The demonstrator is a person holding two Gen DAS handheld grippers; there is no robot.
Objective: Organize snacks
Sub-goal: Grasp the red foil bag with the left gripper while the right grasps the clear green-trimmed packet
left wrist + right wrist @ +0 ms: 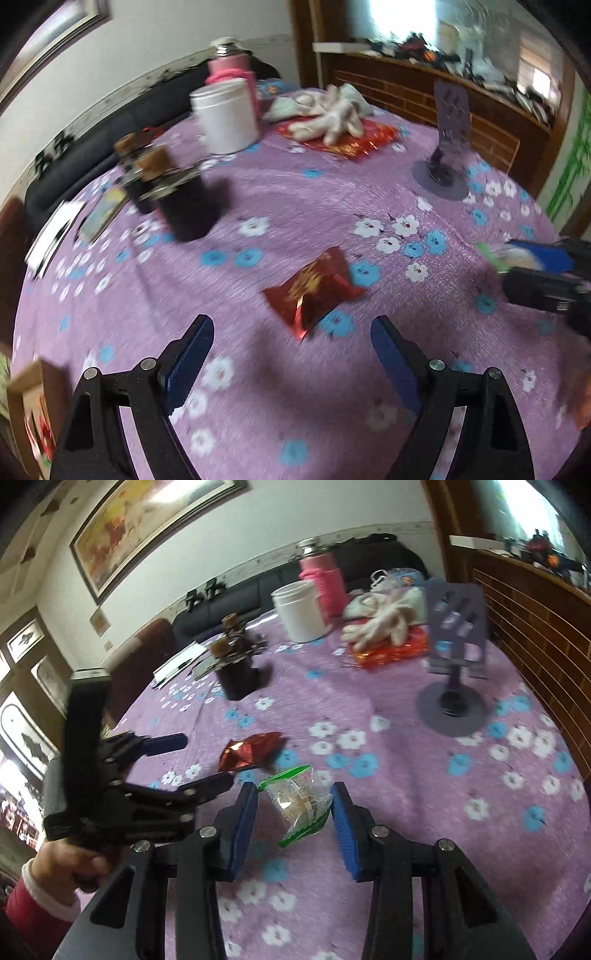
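A red foil snack packet (314, 291) lies on the purple flowered tablecloth (258, 192), just ahead of my open, empty left gripper (291, 332). In the right wrist view the same red packet (251, 755) lies between the left gripper's spread fingers (207, 760). My right gripper (293, 794) has its blue pads on either side of a clear, green-edged cracker packet (299, 805); the pads stand close to the packet's sides, and I cannot tell whether they press it. In the left wrist view the right gripper (524, 266) is at the right edge with that packet (513, 256).
At the back stand a white tub (301, 611), a pink bottle (325, 579), dark jars (236, 672), white gloves (380, 620) on a red bag (395, 650) and a purple phone stand (450, 664). A wooden box (26, 406) sits at the lower left.
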